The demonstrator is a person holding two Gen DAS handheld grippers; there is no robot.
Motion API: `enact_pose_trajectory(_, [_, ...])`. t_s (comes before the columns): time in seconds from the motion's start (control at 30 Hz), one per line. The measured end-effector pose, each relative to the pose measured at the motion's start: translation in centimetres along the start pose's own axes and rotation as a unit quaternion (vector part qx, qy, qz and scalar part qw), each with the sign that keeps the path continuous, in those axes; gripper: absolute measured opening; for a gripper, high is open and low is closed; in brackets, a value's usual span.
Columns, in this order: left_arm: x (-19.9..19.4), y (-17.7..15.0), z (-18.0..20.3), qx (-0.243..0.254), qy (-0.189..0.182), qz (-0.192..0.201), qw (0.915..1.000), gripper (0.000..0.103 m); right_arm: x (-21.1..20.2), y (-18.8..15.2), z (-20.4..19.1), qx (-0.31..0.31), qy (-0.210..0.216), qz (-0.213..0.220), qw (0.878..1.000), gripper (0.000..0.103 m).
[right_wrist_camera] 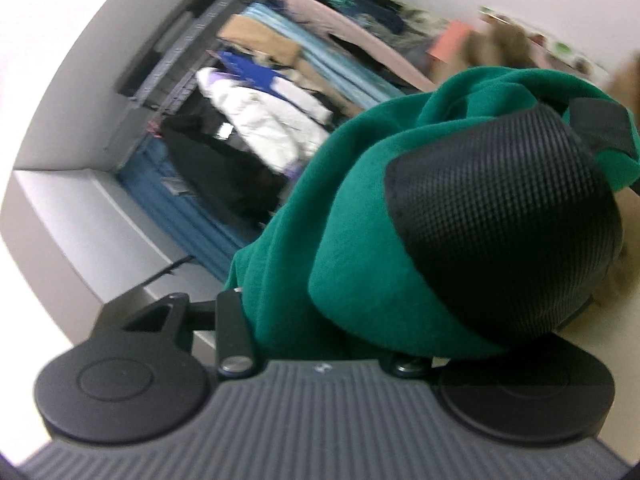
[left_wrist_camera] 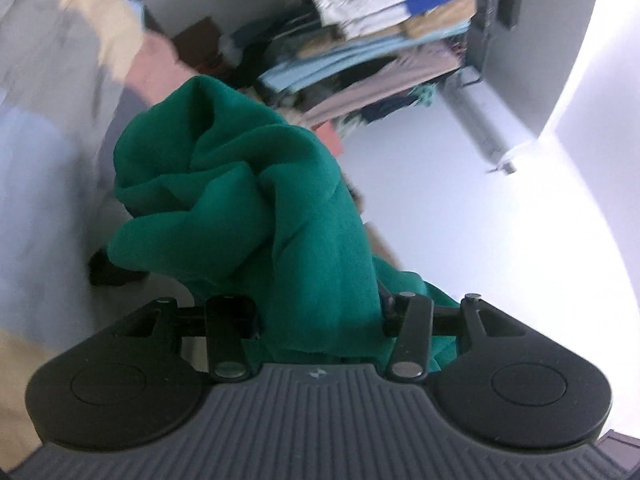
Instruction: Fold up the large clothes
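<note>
A large green fleece garment (left_wrist_camera: 248,200) is bunched up between the jaws of my left gripper (left_wrist_camera: 320,320). The cloth swells out in front and hides both fingertips. In the right wrist view the same green garment (right_wrist_camera: 352,216) fills the jaws of my right gripper (right_wrist_camera: 328,320), and a rounded black mesh panel (right_wrist_camera: 512,216) on it bulges towards the camera. The cloth also covers this gripper's fingers. Both grippers are shut on the garment and hold it up in the air. Both views are tilted and blurred.
A rack of hanging clothes (left_wrist_camera: 380,52) in blue, tan, white and pink stands ahead; it also shows in the right wrist view (right_wrist_camera: 280,92). Beside it is a grey frame (right_wrist_camera: 176,52) and a white wall (left_wrist_camera: 460,208). Blurred beige and pink shapes lie at the left.
</note>
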State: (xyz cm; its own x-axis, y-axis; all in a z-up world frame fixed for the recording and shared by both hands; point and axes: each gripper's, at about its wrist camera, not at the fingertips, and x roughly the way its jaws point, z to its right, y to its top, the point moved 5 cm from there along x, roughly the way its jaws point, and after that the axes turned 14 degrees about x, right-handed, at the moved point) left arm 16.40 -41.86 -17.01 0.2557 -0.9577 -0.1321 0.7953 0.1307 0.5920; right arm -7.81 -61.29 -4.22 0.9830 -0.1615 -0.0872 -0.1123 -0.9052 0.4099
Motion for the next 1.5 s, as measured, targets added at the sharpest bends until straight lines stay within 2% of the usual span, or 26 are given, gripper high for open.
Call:
enact_pose_trajectory(0.1, [0.9,-2.1,-2.0,0.014,0.029,-0.016,0.9994,0.053,-0.2,-1.5,3.1,0.025,-0.015,-0.009,1.0,0.05])
enact_pose_trajectory(0.17, [0.9,-3.1,-3.3,0.014,0.024,-0.02,0.9994,0.053,-0.7,-2.8,4.9,0.03,-0.011,-0.008,0.999,0.05])
enact_pose_trajectory(0.3, [-0.2,-2.2,-6.2,-0.002,0.01,-0.033,0.9994,0.053,-2.6,-4.3,5.9,0.026,-0.002,-0.007,1.0,0.051])
enact_pose_trajectory(0.47, [0.1,-3.3,-7.5,0.027,0.027,-0.064,0.9972,0.054,-2.6,-5.3,8.2,0.042,-0.013,-0.016,0.999,0.052])
enact_pose_trajectory(0.5, [0.3,-3.5,-7.7,0.033,0.03,-0.067,0.9968,0.054,-3.6,-5.8,9.5,0.046,-0.016,-0.018,0.999,0.052])
enact_pose_trajectory(0.6, [1.5,-3.1,-8.1,0.029,0.03,-0.067,0.9969,0.056,-3.4,-6.2,11.4,0.064,-0.024,-0.021,0.997,0.054])
enact_pose_trajectory(0.77, [1.9,-3.1,-7.9,0.035,0.041,-0.067,0.9963,0.057,-3.4,-6.2,11.3,0.058,-0.029,-0.022,0.998,0.054])
enact_pose_trajectory(0.83, [1.3,-3.4,-7.2,0.036,0.05,-0.069,0.9957,0.061,-3.2,-5.9,11.0,0.069,-0.031,-0.025,0.997,0.055])
enact_pose_trajectory(0.9, [1.3,-3.4,-6.9,0.036,0.057,-0.078,0.9947,0.071,-3.0,-5.8,10.5,0.071,-0.039,-0.026,0.996,0.059])
enact_pose_trajectory(1.03, [0.7,-3.3,-6.0,0.051,0.086,-0.095,0.9904,0.078,-4.5,-6.6,10.4,0.076,-0.068,-0.026,0.994,0.071])
enact_pose_trajectory(1.13, [-0.6,-3.5,-5.4,0.065,0.113,-0.098,0.9866,0.081,-5.8,-7.5,9.3,0.066,-0.102,-0.024,0.992,0.072])
enact_pose_trajectory(1.27, [-3.0,-3.0,-4.5,0.094,0.154,-0.099,0.9786,0.083,-8.2,-8.4,8.3,0.086,-0.134,-0.021,0.987,0.072])
enact_pose_trajectory(1.33, [-4.2,-2.4,-3.6,0.132,0.181,-0.097,0.9699,0.085,-9.2,-8.6,7.5,0.07,-0.159,-0.018,0.985,0.072])
enact_pose_trajectory(1.5, [-7.2,-1.3,-0.9,0.175,0.211,-0.097,0.9569,0.085,-12.3,-8.4,5.5,0.03,-0.197,0.001,0.98,0.075])
